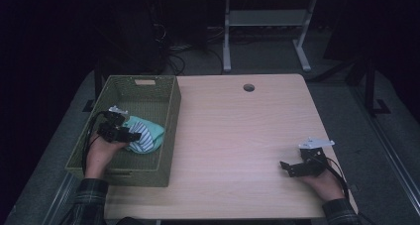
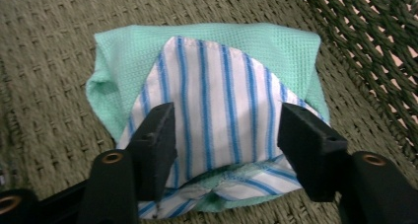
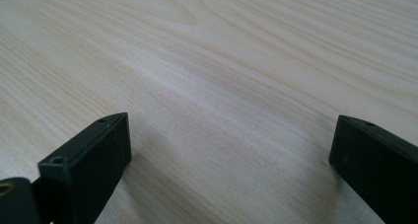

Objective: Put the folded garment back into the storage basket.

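Note:
In the high view, a white cloth with blue stripes lies on a mint green cloth inside a woven olive basket at the table's left. My left gripper reaches into the basket over the cloths. In the left gripper view the striped cloth lies folded on the green cloth. The left gripper stands open there, one jaw on each side of the striped cloth. My right gripper rests low over the bare table near the front right, and in its own view it is open with nothing between the jaws.
The light wooden table has a round cable hole near its far edge. The basket's woven wall rises close on the right of the left gripper. A white desk frame stands on the floor beyond the table.

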Demonstrator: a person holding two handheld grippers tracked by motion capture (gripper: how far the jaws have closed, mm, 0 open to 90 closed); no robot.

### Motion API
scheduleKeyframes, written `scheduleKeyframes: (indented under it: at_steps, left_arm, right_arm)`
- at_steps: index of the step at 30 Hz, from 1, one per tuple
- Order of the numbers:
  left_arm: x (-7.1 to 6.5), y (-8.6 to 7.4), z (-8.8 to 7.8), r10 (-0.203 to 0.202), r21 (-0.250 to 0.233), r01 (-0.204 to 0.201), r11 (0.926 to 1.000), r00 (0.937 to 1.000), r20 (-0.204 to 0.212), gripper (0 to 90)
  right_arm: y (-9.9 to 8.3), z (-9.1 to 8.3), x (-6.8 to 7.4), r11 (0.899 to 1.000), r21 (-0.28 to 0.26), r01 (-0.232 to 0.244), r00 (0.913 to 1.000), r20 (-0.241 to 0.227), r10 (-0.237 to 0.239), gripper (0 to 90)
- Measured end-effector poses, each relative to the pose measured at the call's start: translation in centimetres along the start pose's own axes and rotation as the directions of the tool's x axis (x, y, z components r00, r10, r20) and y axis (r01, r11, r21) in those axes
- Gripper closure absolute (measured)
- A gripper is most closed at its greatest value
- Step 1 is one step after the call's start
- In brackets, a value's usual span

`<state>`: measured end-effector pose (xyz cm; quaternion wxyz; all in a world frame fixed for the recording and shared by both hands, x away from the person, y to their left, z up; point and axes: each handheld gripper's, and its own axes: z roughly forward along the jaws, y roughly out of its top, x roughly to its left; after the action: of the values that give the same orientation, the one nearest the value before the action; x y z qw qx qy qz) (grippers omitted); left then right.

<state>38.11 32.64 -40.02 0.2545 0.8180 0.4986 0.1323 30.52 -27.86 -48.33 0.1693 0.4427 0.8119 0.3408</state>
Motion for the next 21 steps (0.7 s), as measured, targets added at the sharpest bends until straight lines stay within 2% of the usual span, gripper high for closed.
scheduleKeyframes:
  at_steps: [4, 8, 11, 15, 21]
  left_arm:
    - [-0.2, 0.4, -0.1, -0.009, -0.012, 0.009, 0.9999, 0.9997, 0.025, 30.3]
    - [-0.9, 0.9, 0.0, -0.002, -0.029, 0.003, 0.9996, 0.9996, 0.030, 22.7]
    - [-1.8, 1.8, -0.3, 0.027, -0.040, -0.026, 0.9989, 0.9994, 0.024, 18.5]
    - [-2.9, 2.8, -0.9, 0.041, -0.072, -0.038, 0.9967, 0.9981, 0.045, 14.3]
    - [-4.6, 4.4, -2.5, 0.083, -0.135, -0.072, 0.9882, 0.9937, 0.075, 13.3]
  right_arm:
    - [0.0, 0.0, 0.0, 1.000, 0.000, 0.001, 1.0000, 0.000, -0.001, 1.9]
    - [0.0, 0.0, 0.0, 1.000, -0.001, 0.001, 1.0000, 0.001, -0.001, 1.9]
    - [0.0, 0.0, 0.0, 1.000, -0.001, 0.001, 1.0000, 0.002, -0.001, 1.9]
    - [0.0, 0.0, 0.0, 1.000, 0.002, -0.003, 1.0000, 0.000, 0.003, 1.9]
    - [0.0, 0.0, 0.0, 1.000, 0.002, -0.004, 1.0000, 0.000, 0.004, 1.9]
